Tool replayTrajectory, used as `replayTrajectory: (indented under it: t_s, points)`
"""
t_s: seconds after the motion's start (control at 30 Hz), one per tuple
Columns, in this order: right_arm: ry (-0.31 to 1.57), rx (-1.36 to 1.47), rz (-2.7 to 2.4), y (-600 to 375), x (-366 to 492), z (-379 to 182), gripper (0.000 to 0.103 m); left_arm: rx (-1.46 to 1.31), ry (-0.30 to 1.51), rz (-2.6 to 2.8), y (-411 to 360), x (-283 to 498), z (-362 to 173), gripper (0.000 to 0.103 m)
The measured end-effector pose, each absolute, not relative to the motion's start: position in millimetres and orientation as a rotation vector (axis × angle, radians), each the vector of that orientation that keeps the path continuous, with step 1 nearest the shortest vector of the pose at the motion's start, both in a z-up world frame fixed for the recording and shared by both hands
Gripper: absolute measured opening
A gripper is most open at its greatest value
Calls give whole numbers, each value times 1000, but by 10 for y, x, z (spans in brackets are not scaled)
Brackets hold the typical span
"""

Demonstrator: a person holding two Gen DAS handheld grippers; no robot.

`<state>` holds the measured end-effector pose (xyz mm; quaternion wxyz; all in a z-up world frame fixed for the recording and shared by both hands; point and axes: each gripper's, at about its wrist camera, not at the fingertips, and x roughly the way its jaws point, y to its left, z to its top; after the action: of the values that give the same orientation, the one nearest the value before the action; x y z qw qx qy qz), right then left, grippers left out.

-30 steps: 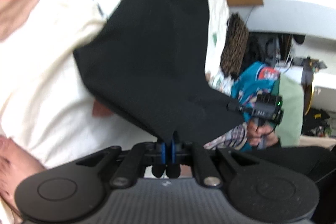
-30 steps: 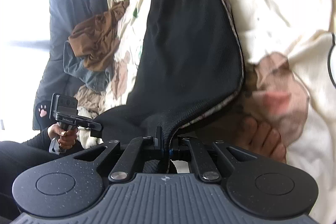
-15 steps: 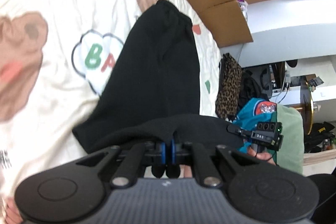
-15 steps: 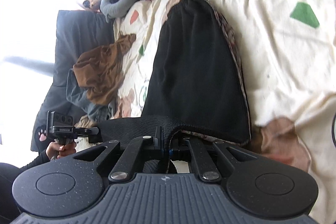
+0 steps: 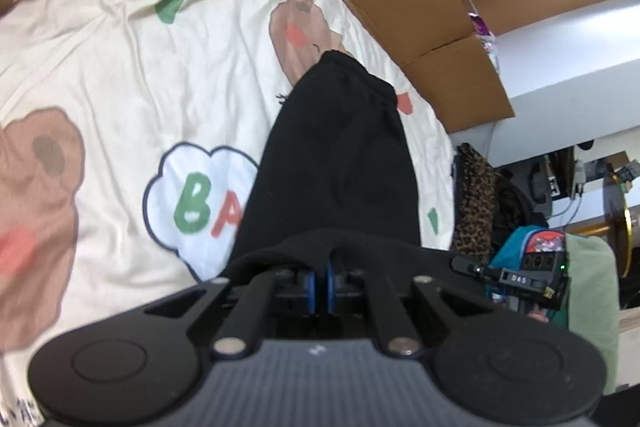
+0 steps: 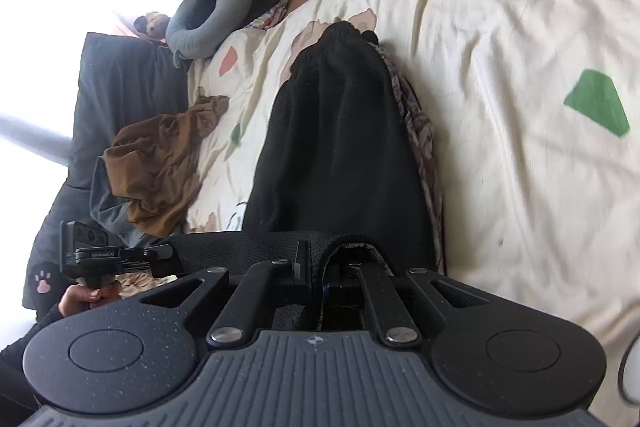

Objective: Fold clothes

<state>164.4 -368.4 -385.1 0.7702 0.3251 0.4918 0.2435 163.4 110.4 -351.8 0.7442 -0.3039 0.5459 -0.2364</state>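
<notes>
the black trousers lie lengthwise on the cartoon-print bedsheet, their gathered far end flat on the bed and the near end raised. the left tool and the right tool are each clamped together on a corner of that near edge, which spans between them. the knit looks soft, limp and fairly light, so it will likely sag and drape wherever unsupported; holding the two corners seems the sound grip for carrying the edge over evenly.

Black garment drapes over the fingertips (hiding its pinched edge).
</notes>
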Motion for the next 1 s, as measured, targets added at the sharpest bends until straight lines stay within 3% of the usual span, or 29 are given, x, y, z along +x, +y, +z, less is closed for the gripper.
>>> replayTrajectory:
  t_s: [1.0]
  points:
    - [1000, 767, 394, -3792, 2334, -3995, 3, -593, 1123, -519, 968, 2503, -3528, 6]
